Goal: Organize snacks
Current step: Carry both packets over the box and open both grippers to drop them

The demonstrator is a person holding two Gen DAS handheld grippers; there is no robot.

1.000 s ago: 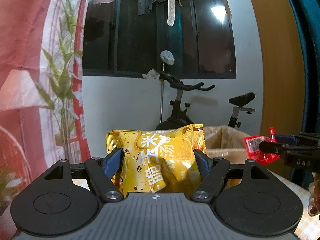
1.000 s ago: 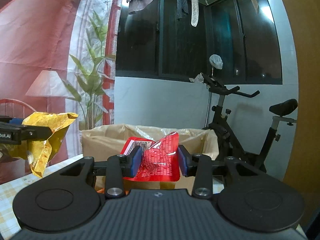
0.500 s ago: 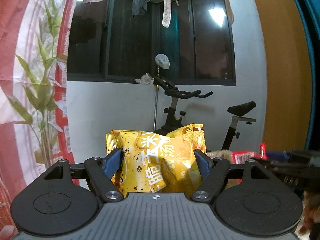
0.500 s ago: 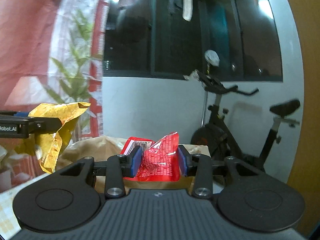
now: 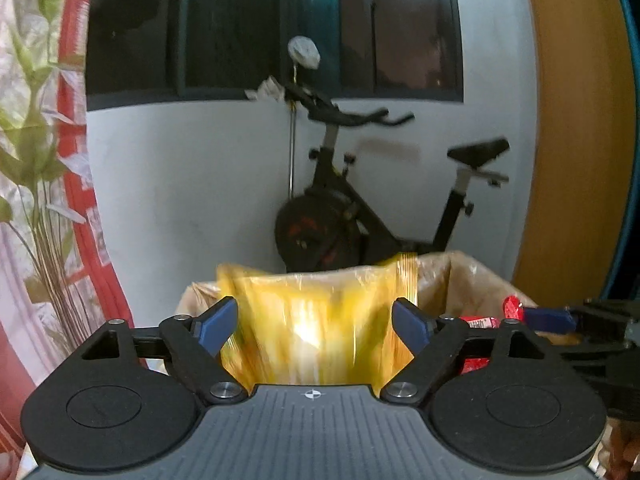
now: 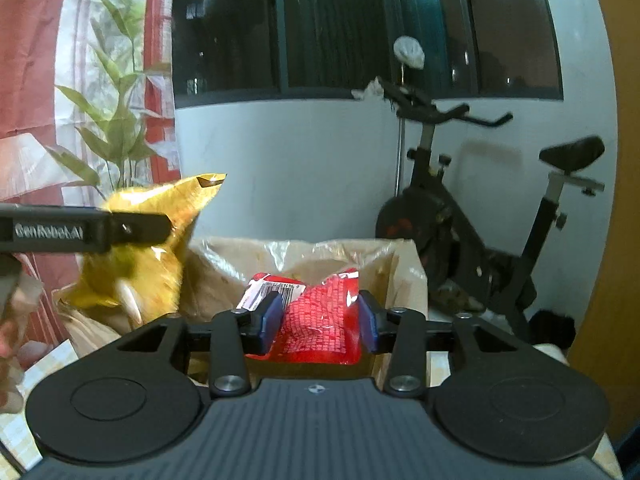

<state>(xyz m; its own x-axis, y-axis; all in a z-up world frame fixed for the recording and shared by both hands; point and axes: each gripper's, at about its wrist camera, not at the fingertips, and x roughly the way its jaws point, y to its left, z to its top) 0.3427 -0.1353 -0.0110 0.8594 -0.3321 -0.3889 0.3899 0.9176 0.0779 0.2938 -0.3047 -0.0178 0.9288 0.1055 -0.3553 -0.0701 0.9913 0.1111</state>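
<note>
Yellow snack bag between the parting jaws of the left claw

The left claw was opening its blue-padded jaws around a blurred crinkly yellow foil snack bag, above a brown cardboard box lined with clear plastic. At right, the right claw held a small red wrapper. A black exercise bike stood behind.

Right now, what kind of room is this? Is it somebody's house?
Probably a home, maybe a spare or laundry corner. An exercise bike stands by the wall under a dark window, a plant-print curtain hangs at the side, and a lined cardboard box waits for snacks.
</note>
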